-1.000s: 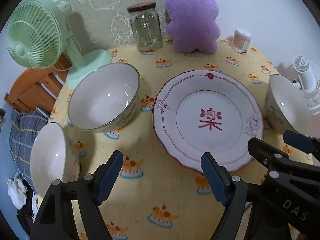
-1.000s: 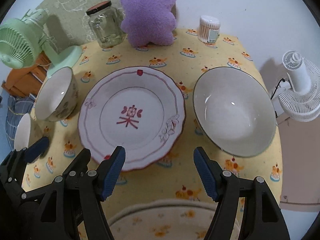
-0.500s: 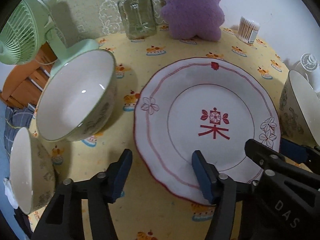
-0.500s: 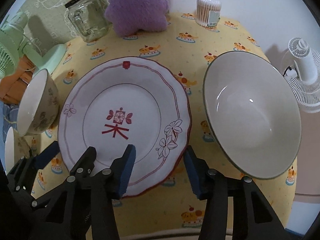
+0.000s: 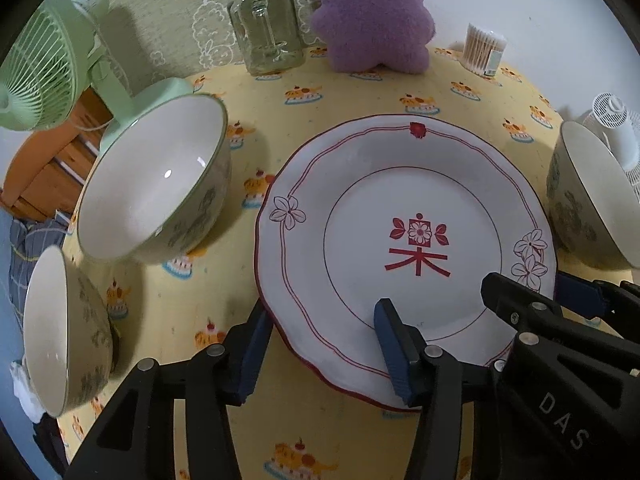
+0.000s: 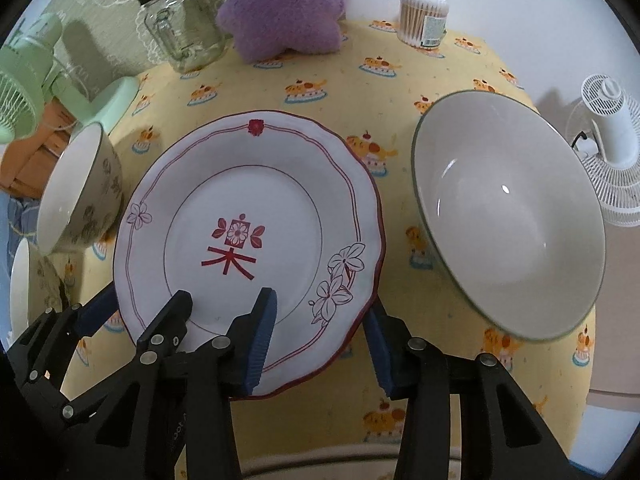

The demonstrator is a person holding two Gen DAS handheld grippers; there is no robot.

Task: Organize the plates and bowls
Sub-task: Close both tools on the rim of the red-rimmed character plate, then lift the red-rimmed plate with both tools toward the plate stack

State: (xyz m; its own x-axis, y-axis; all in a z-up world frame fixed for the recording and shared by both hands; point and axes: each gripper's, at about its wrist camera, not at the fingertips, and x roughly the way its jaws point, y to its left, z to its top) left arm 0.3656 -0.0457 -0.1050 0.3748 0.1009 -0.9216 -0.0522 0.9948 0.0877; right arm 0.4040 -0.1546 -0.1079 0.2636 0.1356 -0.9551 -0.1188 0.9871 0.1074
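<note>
Plate rim sitting between both sets of jaws, near edge toward me.

The plate [image 5: 404, 248] is lying flat mid-table on the yellow cloth [image 5: 352, 92]. I'm straddling its near rim w/ both: left gripper [image 5: 320, 344] at the near-left edge, right gripper [image 6: 320, 332] at the near-right, one pad over the plate's face, the other outside the rim. Jaws have just been closing on it, but pads aren't pressing yet, so both are still parted. Bowls flanking: one left [image 5: 156, 176], one right [image 6: 508, 216]. Neither arm nearer.
</note>
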